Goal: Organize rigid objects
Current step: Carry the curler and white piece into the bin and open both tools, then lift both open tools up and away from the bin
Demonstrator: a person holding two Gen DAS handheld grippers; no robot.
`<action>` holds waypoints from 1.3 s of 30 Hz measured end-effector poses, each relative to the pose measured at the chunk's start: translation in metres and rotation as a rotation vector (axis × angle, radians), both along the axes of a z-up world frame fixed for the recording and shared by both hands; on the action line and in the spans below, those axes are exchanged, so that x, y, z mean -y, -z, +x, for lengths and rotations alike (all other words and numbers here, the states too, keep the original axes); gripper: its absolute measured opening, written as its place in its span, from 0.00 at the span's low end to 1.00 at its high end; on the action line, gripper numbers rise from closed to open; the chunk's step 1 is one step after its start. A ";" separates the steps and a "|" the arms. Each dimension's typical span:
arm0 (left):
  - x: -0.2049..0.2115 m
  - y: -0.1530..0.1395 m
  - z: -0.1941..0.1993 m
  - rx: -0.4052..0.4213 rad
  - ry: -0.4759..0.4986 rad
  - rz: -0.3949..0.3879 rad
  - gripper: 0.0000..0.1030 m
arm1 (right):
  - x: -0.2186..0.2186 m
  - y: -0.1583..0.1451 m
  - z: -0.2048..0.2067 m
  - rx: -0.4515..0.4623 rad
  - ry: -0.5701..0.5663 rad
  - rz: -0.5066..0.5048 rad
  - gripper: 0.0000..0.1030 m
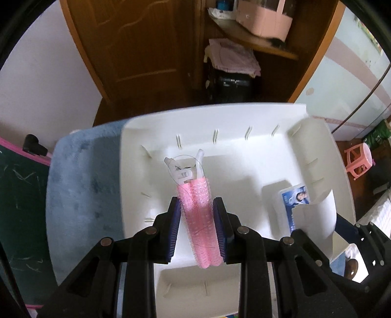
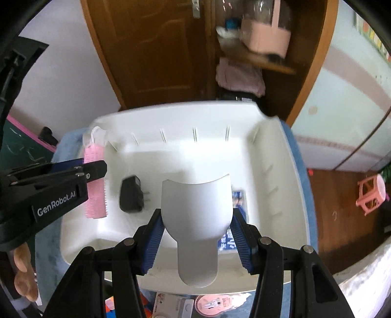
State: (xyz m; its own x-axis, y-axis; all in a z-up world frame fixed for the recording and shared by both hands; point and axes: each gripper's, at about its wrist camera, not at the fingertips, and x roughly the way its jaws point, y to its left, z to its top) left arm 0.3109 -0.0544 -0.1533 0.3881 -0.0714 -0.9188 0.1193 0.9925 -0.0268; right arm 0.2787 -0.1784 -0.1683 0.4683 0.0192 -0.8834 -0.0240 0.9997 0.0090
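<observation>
My left gripper (image 1: 197,208) is shut on a pink hair roller clip (image 1: 198,220) with a clear plastic clip end, held over the white plastic tray (image 1: 220,117). From the right wrist the same roller (image 2: 94,181) and left gripper (image 2: 97,168) hang over the tray's left side. My right gripper (image 2: 196,220) is shut on a white scoop (image 2: 198,210), its wide mouth pointing away over the tray (image 2: 171,110). The scoop (image 1: 315,215) also appears at the lower right in the left wrist view. A black plug adapter (image 2: 131,195) and a blue-printed card (image 1: 294,198) lie in the tray.
The tray rests on a blue fluffy cloth (image 1: 83,183). A wooden door (image 1: 136,44) and a shelf with a pink box (image 1: 264,19) stand behind. A pink stool (image 2: 371,195) is on the floor at right. Printed packets (image 2: 195,303) lie below the tray's near edge.
</observation>
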 end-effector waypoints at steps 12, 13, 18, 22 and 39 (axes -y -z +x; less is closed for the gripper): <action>0.005 0.018 -0.001 -0.038 0.012 0.009 0.53 | 0.004 0.036 0.010 -0.105 0.042 0.030 0.54; 0.004 0.016 -0.003 -0.032 0.012 0.009 0.60 | 0.005 0.037 0.009 -0.121 0.044 0.045 0.55; 0.000 0.000 -0.016 0.021 0.000 0.032 0.85 | 0.008 0.028 0.000 -0.088 0.046 0.051 0.65; -0.004 -0.015 -0.029 0.036 -0.003 0.027 0.85 | 0.009 0.011 -0.012 -0.051 0.042 0.062 0.65; -0.025 -0.092 -0.112 0.160 -0.052 -0.003 0.85 | 0.001 -0.072 -0.099 0.101 -0.066 0.063 0.65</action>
State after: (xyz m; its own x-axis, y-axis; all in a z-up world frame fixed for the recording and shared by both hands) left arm 0.1985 -0.0293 -0.0612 0.5324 -0.0503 -0.8450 0.0703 0.9974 -0.0150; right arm 0.1796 -0.1793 -0.0959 0.5504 0.1070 -0.8280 -0.0941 0.9934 0.0658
